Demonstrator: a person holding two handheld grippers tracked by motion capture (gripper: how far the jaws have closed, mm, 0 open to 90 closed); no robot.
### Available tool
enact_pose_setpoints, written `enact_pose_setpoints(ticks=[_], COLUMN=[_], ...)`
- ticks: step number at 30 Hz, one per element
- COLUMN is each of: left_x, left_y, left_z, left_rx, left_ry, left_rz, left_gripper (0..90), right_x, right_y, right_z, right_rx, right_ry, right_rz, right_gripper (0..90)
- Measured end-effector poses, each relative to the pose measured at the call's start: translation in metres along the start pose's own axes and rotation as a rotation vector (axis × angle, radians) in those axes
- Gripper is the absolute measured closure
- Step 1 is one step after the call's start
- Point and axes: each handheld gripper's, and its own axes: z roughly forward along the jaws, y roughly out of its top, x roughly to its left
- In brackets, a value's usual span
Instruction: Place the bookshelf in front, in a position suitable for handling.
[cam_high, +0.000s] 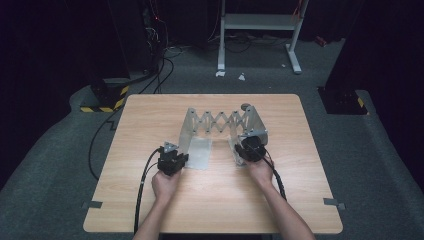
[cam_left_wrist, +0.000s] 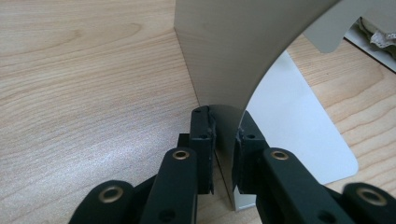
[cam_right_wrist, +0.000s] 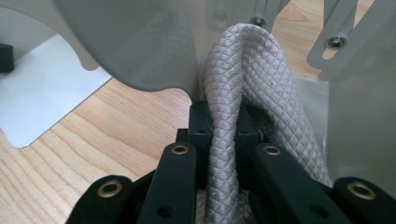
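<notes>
A grey metal folding rack (cam_high: 220, 121) with scissor links stands in the middle of the wooden table (cam_high: 150, 200). My left gripper (cam_high: 175, 156) is shut on the lower edge of the rack's left end plate (cam_left_wrist: 224, 56), with one pad on each side of the thin sheet; its jaws (cam_left_wrist: 225, 135) point along that sheet. My right gripper (cam_high: 248, 146) is at the rack's right end, shut on a fold of white quilted cloth (cam_right_wrist: 243, 60) that rises between its pads (cam_right_wrist: 224, 123). The cloth (cam_high: 253, 134) hangs over the right end plate.
A flat pale base sheet (cam_high: 200, 153) lies on the table between the two end plates. Scissor links (cam_right_wrist: 336, 42) stand just beyond the cloth. Black cables (cam_high: 142, 185) trail off the near table edge. A white frame (cam_high: 260, 22) stands on the floor behind the table.
</notes>
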Motion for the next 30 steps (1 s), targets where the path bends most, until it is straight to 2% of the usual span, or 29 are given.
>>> enact_pose_setpoints(ticks=[9, 14, 19, 30], left_x=[0.0, 0.0, 0.0, 0.0], left_y=[0.0, 0.0, 0.0, 0.0], left_z=[0.0, 0.0, 0.0, 0.0], left_rx=[0.0, 0.0, 0.0, 0.0], left_ry=[0.002, 0.002, 0.001, 0.0], left_rz=[0.001, 0.001, -0.001, -0.001], left_gripper=[80.5, 80.4, 80.4, 80.3], right_x=[0.001, 0.005, 0.004, 0.006], right_y=[0.006, 0.014, 0.015, 0.021], right_z=[-0.011, -0.023, -0.033, -0.047], right_rx=[-0.03, -0.062, -0.088, -0.107], right_ry=[0.014, 0.019, 0.026, 0.037], right_rz=[-0.011, -0.035, -0.038, -0.073], right_gripper=[83.4, 83.4, 83.3, 83.4])
